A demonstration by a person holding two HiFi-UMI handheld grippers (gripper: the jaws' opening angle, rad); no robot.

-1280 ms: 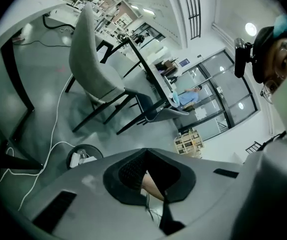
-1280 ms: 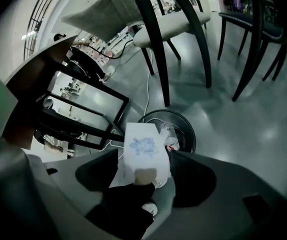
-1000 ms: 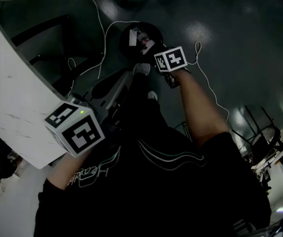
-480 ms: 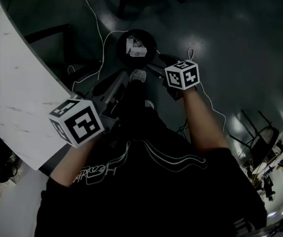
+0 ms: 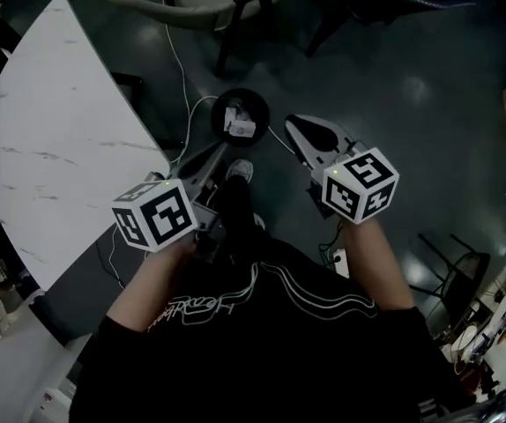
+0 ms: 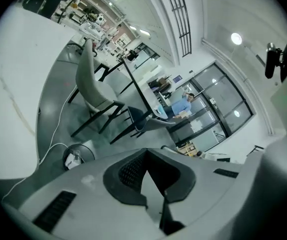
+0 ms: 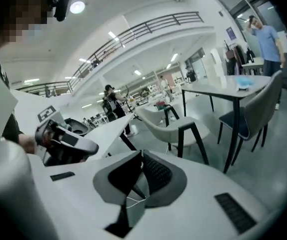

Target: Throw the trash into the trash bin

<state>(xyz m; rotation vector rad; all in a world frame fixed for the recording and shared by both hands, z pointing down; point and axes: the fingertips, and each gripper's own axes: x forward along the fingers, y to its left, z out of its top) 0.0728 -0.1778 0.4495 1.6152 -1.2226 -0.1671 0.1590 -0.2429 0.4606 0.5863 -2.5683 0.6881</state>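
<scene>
Just let go of the trash (image 5: pixel 238 123): now lying pale and crumpled in the dark round bin (image 5: pixel 263 113) on the floor, so likely done. Pulled the right tongs (image 5: pixel 295 123) up and away, just snapped together on nothing. Holding the left tongs (image 5: pixel 216 155) pressed together too, empty, beside the bench (image 5: pixel 59 148).

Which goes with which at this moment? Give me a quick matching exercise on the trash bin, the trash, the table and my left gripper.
Things:
1. trash bin
2. trash
3. table
4. left gripper

Descriptions:
A. white marbled top
B. shut, nothing between the jaws
C. dark and round, standing on the floor
D. white, lying inside the bin

Pairs: 1-C, 2-D, 3-A, 4-B
</scene>
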